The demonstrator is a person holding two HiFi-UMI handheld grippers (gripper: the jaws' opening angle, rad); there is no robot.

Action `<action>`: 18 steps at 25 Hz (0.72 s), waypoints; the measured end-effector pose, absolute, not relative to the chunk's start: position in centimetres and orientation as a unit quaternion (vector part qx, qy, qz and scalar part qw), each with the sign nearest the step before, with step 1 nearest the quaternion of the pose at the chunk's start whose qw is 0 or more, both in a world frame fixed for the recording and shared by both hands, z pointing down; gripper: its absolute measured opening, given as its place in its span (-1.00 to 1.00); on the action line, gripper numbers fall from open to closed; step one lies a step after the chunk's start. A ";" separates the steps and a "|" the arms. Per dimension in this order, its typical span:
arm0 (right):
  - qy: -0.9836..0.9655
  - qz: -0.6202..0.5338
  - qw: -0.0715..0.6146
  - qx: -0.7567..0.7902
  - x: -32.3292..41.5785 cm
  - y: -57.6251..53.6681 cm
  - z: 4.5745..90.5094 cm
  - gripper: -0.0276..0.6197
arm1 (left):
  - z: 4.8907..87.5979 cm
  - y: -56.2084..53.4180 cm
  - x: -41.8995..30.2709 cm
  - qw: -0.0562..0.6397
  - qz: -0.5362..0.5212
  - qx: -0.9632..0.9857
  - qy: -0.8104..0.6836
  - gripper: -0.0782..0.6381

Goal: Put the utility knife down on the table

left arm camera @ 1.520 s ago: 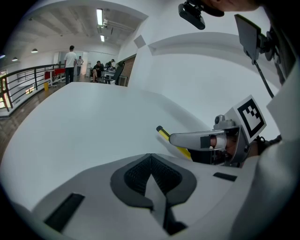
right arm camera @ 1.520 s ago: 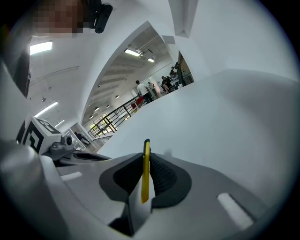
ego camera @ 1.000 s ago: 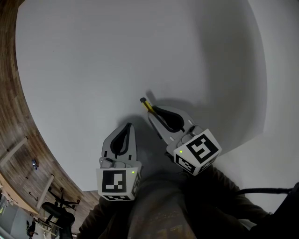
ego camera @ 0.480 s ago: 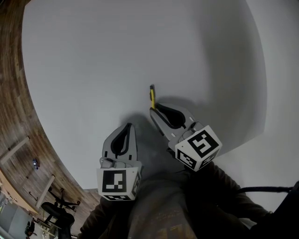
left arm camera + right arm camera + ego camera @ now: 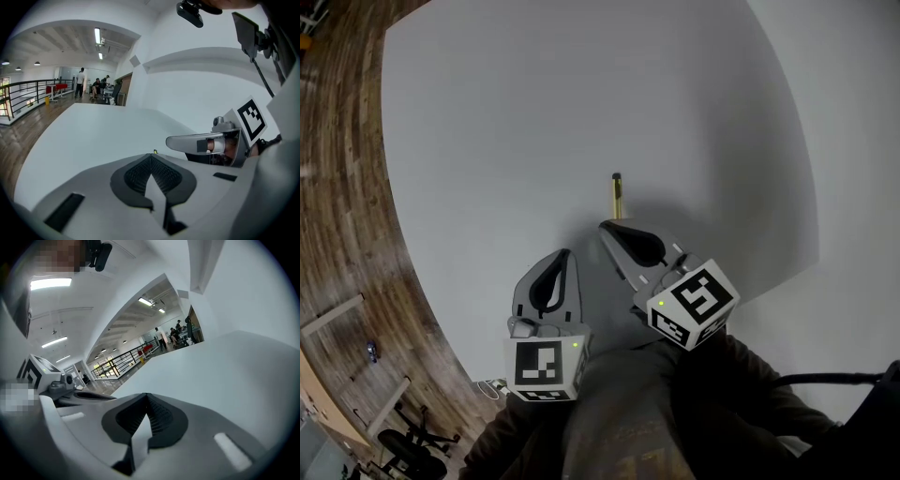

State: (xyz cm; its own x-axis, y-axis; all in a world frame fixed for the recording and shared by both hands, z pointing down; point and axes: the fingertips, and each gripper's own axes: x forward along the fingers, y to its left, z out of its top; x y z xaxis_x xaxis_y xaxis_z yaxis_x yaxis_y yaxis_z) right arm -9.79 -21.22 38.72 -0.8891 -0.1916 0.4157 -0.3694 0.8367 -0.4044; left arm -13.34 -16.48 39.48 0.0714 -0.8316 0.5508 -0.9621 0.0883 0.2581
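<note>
The knife [image 5: 617, 195] is lying on the white table [image 5: 534, 112] just right of the centre of the head view, its thin yellowish body running almost straight up the frame with a dark tip at the top end. Its lower end is sitting just beyond the tip of the right gripper [image 5: 608, 230]; whether the two are touching is not clear. The right gripper is angling up and to the left from the lower middle of the frame, its marker cube [image 5: 695, 302] trailing behind it. In its own view the right gripper [image 5: 146, 398] is showing both jaws pressed together, the ribbed dark pads meeting, with nothing between them and only bare table ahead. The left gripper [image 5: 563, 256] is hovering just left of the right one, lower in the frame, pointing up, and well apart from the knife. In its own view the left gripper [image 5: 150, 158] is likewise showing its jaws closed on nothing, and the right gripper [image 5: 174, 140] is appearing at the right edge, side on. Wooden floor [image 5: 347, 187] is curving down the left side of the head view, and the person's dark sleeves [image 5: 619, 422] are filling the bottom.
</note>
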 end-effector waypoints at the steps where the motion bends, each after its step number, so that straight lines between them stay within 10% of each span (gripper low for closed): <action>1: -0.942 0.242 0.178 0.151 -9.7 -21.1 39.1 -0.91 | 39.8 -16.6 -13.3 0.290 0.106 0.669 -0.676 -0.77; 18: -0.969 0.162 0.106 0.150 -9.9 -21.4 36.4 -0.91 | 37.1 -17.7 -14.4 0.170 0.099 0.674 -0.712 -0.77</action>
State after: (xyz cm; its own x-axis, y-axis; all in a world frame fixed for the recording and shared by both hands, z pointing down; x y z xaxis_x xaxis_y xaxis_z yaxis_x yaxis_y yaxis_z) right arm -9.93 -21.38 36.43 -0.9324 -0.2559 0.2552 -0.3251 0.9023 -0.2831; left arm -14.37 -17.75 37.06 -0.0339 -0.9259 0.3761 -0.9935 0.0722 0.0883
